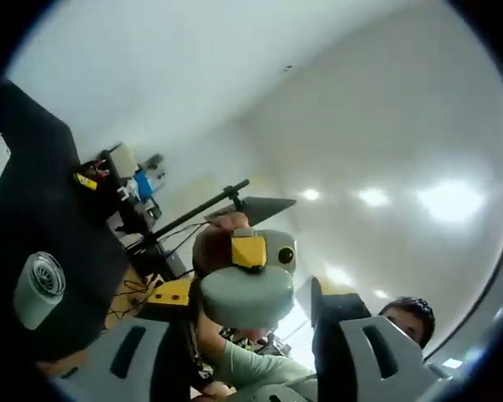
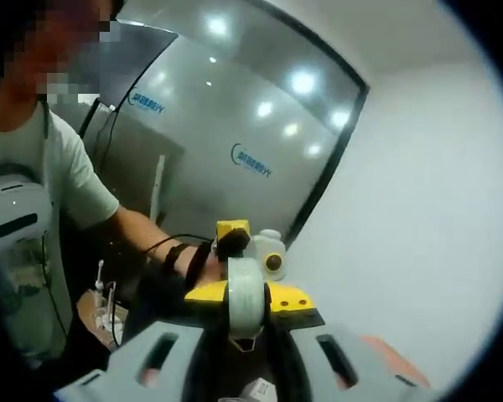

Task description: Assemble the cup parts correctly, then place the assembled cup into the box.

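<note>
Two claws are mine, one in each hand, and both are up in the air, pointing at each other.

My left claw (image 1: pixel 247 335) has its two gray jaws spread wide apart. I see nothing pinched between them. Past the jaws, in the left gripper view, my right claw (image 2: pixel 247 343) faces me. It has a round gray body and a yellow block, and a hand (image 1: pixel 222 243) is wrapped around the back of it. Far off to one side, a white ribbed piece (image 1: pixel 38 289) lies on a black surface (image 1: pixel 42 193). It looks like a cup part, and it is well apart from both claws. Near the top end of that surface is a black stand (image 1: pixel 203 208). Behind it all is a pale ceiling with bright lights (image 1: pixel 448 199).

My right claw also has its jaws spread apart. A small white thing sits low between them, but I cannot tell what it is. In the right gripper view, my left claw shows end-on, with yellow wings on both sides. My arm with a black wrist band (image 2: pixel 178 256) reaches to it. Behind it is a glass wall (image 2: pixel 226 126) with a blue logo (image 2: pixel 250 161).
</note>
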{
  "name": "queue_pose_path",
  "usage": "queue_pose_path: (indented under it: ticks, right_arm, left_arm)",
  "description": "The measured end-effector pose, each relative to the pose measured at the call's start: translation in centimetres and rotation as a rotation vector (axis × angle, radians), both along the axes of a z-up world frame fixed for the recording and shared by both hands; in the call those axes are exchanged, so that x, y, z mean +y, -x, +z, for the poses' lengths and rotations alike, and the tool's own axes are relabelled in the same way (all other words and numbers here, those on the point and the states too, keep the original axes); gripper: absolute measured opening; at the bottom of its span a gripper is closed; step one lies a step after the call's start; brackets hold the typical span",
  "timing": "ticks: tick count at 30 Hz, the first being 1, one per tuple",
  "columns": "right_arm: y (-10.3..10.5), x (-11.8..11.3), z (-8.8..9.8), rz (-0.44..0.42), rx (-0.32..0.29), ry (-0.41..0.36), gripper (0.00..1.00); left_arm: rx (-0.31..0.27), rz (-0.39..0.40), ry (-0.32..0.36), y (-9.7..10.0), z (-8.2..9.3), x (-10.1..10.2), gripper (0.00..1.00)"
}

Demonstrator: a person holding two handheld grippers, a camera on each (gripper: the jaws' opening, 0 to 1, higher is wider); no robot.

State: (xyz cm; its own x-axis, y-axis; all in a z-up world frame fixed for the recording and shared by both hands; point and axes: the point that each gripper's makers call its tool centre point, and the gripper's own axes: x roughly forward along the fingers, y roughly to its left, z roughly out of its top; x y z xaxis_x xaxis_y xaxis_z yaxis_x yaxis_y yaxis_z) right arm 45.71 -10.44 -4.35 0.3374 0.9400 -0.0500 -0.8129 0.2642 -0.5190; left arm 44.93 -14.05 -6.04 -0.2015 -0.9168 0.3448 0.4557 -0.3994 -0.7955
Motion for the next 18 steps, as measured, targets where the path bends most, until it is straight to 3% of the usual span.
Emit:
queue_pose_path:
  ticks: [4,18]
  right_arm:
    - [-0.2,0.2,-0.2,0.002,0.003,0.006,0.13]
    - [0.1,0.8,-1.4,0.05,0.024,0.055,0.13]
  left_arm:
    - [-0.002,0.018,-0.019,-0.4,-0.5,-0.1,0.44]
    - [0.017,-0.012,-0.034,-0.3,-1.4,-0.3,0.45]
